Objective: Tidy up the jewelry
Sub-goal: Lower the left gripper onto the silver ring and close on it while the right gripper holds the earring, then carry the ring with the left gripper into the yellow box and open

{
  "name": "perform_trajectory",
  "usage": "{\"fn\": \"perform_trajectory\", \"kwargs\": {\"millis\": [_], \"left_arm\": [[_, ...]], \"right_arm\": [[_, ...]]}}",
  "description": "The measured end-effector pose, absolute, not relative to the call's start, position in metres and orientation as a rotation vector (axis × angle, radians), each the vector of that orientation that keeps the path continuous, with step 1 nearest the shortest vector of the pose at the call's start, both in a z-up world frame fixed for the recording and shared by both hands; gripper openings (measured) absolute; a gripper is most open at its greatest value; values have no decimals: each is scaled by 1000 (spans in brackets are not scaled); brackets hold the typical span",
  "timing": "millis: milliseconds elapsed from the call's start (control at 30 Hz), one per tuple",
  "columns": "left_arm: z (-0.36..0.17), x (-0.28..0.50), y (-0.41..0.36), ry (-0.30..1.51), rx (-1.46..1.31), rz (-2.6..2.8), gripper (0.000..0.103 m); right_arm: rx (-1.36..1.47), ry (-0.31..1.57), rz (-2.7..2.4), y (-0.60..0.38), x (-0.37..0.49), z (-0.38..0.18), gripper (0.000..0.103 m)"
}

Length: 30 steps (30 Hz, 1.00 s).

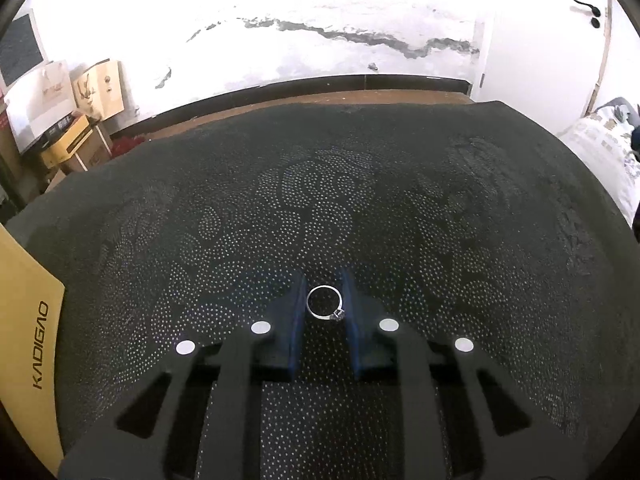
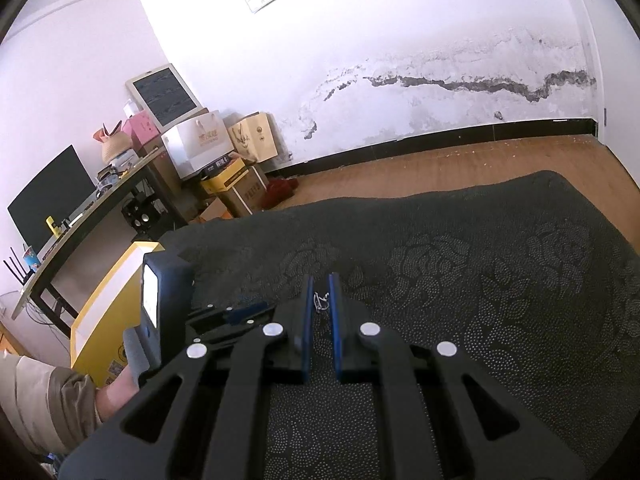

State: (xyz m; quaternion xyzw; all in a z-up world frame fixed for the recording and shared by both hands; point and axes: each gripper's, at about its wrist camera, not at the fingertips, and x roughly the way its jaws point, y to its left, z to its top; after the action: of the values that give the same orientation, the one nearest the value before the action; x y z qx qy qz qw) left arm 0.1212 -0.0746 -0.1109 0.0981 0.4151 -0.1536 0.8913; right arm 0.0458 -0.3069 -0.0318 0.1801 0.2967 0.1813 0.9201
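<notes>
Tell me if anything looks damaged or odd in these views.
The wall has a long dark crack with peeling paint above the baseboard. Otherwise nothing stands out: the ring sits between the left tool fingers, and a thin chain between the right tool fingers.
</notes>
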Motion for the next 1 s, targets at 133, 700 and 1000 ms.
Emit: {"fn": "perform_trajectory", "kwargs": {"millis": [133, 700, 1000], "left_arm": [[-107, 113, -77, 828, 224, -331, 18], [-19, 70, -28, 651, 221, -355, 18], [26, 46, 29, 606, 173, -305, 18]], "right_arm": [[357, 618, 371, -302, 47, -33, 8], [306, 656, 401, -274, 50, -38, 8], [260, 634, 525, -206, 50, 6, 8]]}}
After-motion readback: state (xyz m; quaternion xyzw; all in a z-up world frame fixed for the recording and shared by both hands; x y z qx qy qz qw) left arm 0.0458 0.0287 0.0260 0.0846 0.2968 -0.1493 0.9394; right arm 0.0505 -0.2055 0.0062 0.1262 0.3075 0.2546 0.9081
